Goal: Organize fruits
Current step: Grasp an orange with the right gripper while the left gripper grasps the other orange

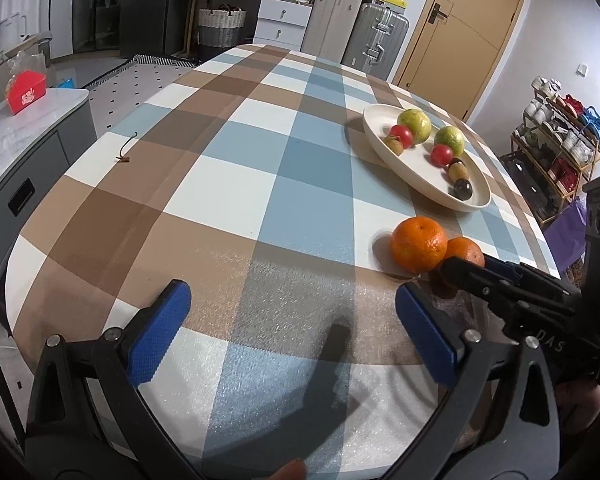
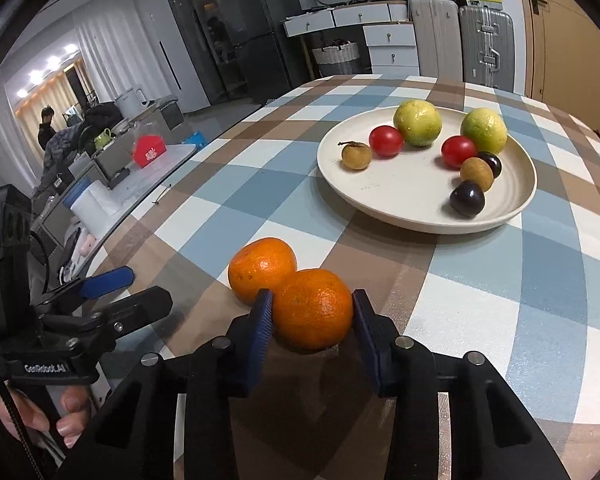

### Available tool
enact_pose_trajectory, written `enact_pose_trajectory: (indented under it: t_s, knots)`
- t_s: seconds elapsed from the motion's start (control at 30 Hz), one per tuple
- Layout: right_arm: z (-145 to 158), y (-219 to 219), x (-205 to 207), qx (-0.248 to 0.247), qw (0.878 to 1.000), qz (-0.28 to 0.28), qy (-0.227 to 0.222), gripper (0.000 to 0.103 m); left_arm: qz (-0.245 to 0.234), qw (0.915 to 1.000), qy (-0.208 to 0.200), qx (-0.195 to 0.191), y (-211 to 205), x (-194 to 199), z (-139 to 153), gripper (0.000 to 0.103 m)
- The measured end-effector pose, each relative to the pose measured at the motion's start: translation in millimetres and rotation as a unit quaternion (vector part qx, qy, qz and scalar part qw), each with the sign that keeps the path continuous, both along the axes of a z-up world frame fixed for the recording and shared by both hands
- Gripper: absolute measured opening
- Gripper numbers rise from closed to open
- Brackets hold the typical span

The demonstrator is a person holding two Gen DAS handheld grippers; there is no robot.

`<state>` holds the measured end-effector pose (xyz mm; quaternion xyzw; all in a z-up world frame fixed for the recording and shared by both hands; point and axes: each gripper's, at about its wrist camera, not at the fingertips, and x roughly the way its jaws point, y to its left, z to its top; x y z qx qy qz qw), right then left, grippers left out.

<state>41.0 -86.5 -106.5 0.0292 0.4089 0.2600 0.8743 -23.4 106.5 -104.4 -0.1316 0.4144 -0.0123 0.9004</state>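
Note:
Two tangerines lie touching on the checked tablecloth. My right gripper (image 2: 312,308) is shut on the near tangerine (image 2: 314,308), its blue pads pressing both sides; the fruit still rests on the table. The other tangerine (image 2: 261,268) sits just behind it to the left, and also shows in the left wrist view (image 1: 418,244). A cream plate (image 2: 404,196) beyond holds two green citrus, two red tomatoes, two brown longans and two dark plums. My left gripper (image 1: 291,320) is open and empty above the table, left of the tangerines; the right gripper (image 1: 460,272) reaches in from its right.
A small brown stem (image 1: 124,156) lies on the cloth at the far left. The table edge curves close on the left, with a counter and red box (image 1: 23,92) beyond it. Suitcases and drawers stand behind the table's far end.

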Motion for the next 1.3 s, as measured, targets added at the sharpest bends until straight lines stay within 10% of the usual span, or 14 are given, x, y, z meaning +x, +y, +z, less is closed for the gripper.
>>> enact_pose_trajectory:
  t_s: [1.3]
  knots:
    - [25.6, -108.4, -16.8, 0.084, 0.992, -0.080, -0.050, 0.040, -0.076, 0.9957, 0.053, 0.002, -71.4, 80.2, 3.9, 0.099]
